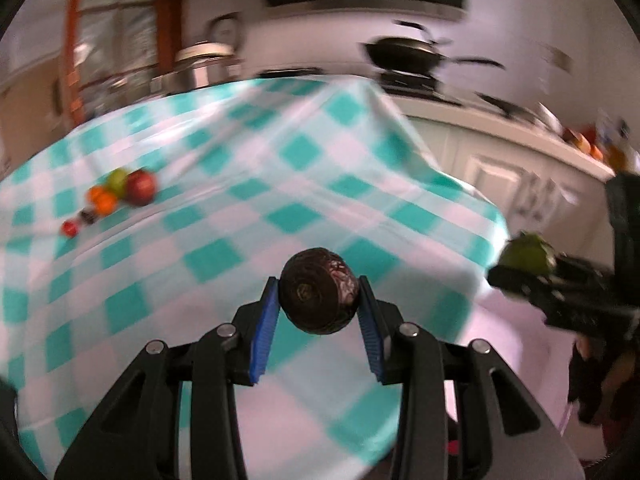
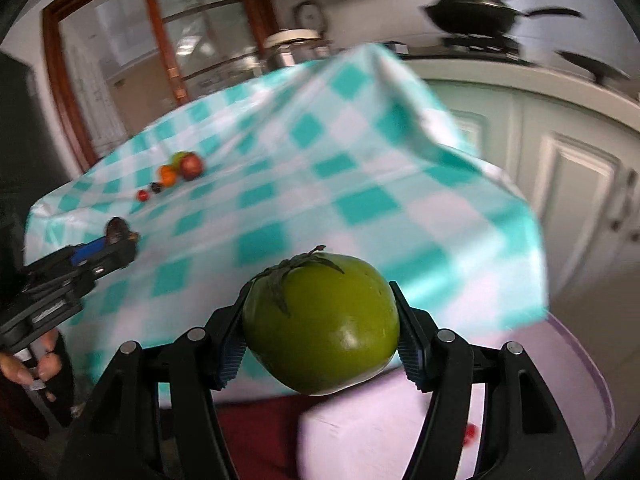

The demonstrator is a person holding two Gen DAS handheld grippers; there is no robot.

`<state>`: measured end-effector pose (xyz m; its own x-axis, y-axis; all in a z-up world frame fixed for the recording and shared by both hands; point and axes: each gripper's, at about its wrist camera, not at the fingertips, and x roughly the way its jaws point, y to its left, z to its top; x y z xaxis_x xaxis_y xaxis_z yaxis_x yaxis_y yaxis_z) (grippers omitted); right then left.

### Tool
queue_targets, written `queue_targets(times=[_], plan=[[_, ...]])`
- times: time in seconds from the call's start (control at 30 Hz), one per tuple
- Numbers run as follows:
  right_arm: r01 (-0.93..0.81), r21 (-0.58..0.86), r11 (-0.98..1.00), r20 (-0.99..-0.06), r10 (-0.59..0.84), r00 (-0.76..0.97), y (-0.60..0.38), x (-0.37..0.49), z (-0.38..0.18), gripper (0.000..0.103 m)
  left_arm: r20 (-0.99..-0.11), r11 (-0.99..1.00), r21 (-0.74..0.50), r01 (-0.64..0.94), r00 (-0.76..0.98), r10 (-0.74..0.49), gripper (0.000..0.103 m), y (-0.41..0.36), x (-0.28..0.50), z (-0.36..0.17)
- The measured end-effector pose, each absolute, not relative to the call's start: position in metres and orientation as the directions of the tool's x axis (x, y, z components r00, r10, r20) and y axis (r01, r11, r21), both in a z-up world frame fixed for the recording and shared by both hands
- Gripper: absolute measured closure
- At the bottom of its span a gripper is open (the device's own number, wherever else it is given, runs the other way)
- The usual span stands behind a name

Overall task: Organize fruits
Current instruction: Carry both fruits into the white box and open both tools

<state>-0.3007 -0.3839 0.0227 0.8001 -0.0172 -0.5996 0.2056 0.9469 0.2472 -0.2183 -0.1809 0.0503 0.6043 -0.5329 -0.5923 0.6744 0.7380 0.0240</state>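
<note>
Partly done, by the look of it: far left on the table, a short row of fruit already lined up from small to large — a tiny red piece, a dark one, an orange one, then a red apple with a greenish fruit behind. Soft and blurred, that row, so no finer telling of kinds. Draped all over in a thin checked cloth of teal and white squares, creased and hanging loose at the right-hand corner. Nearer the middle, the left claw clamped on a dark brown fruit, round, dull and wrinkled, with a paler scuffed patch on one side; ribbed blue pads pressed against both flanks, held clear above the cloth. Further right, the right claw about half open and gripped on a green tomato, smooth, glossy, squat, with a dried star-shaped stalk on top, likewise carried in the air over the near table edge. Still to do, as a judgement: bringing both pieces over to the row and setting each down in its place. Beyond, a blurred kitchen with dark pans.
</note>
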Motion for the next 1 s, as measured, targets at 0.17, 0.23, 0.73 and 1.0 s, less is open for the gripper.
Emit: queue_targets(times=[0.17,0.23,0.73,1.0], plan=[[0.361,0.223,0.905,-0.667,-0.129,0.734,-0.433,-0.331,-0.010,0.040,-0.644,0.567,0.085,0.819,0.479,-0.596,0.064,-0.240,-0.256,0.034],[0.416,0.200,0.887,-0.702,-0.167,0.693,-0.449,-0.338,-0.024,0.041,-0.681,0.485,0.095,0.869,0.412,-0.605,0.064,-0.263,-0.271,0.023],[0.647,0.084,0.757,-0.951,-0.133,0.279,-0.525,-0.313,-0.157,0.041,-0.973,0.096,0.055,0.994,0.075,-0.217,0.064,-0.402,-0.320,-0.146],[0.662,0.034,0.749,-0.975,-0.122,0.188,-0.521,-0.311,-0.191,0.041,-0.996,0.114,0.032,0.993,0.041,-0.080,0.064,-0.408,-0.307,-0.190]])
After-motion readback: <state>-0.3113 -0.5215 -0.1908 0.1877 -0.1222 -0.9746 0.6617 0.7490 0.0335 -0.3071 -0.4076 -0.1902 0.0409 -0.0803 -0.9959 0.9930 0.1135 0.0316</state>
